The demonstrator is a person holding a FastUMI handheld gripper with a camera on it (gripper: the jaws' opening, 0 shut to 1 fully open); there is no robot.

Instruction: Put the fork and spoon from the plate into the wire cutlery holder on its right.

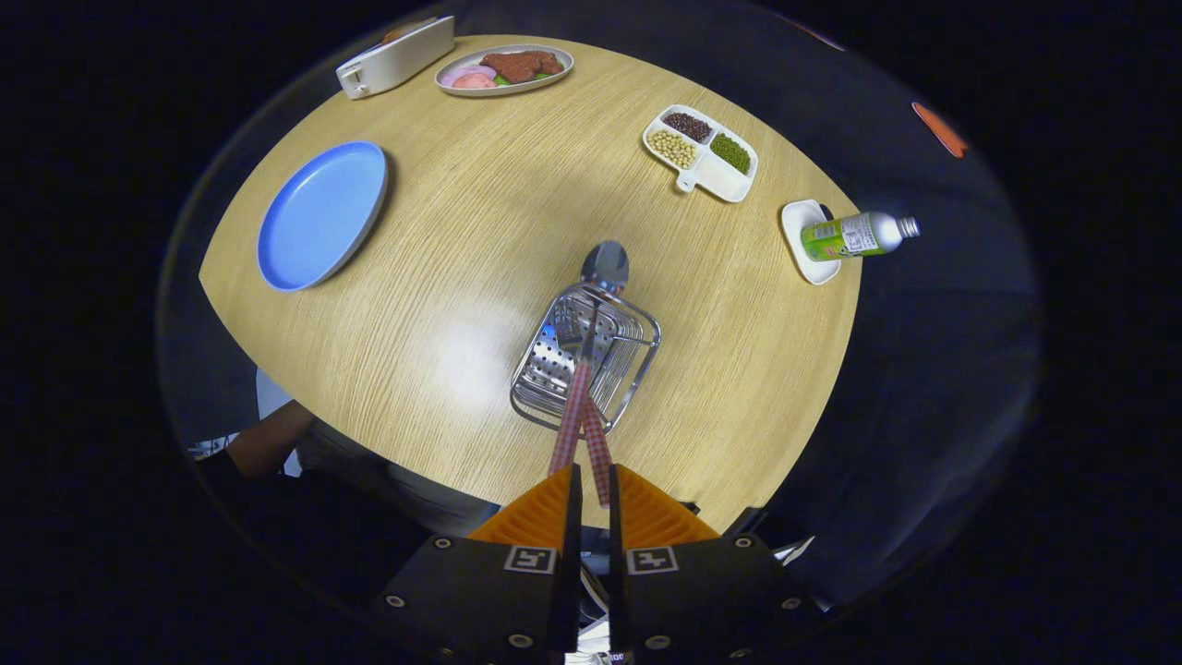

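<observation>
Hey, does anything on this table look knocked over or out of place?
Yes: the green-labelled bottle appears to lie on its side across a small white dish, off to the right beyond the wire cutlery holder. The tongs are closed on a checked handle over the holder. The blue plate sits flat.

no legible text, bottle label too small to read

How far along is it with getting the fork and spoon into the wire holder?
Nearly done, it seems. The blue plate is bare. Two checked handles stick out of the wire holder, the spoon's bowl poking past its far rim. The claw is nearly closed around one handle's end; a firm grip is unclear. Left: release and draw back.
</observation>
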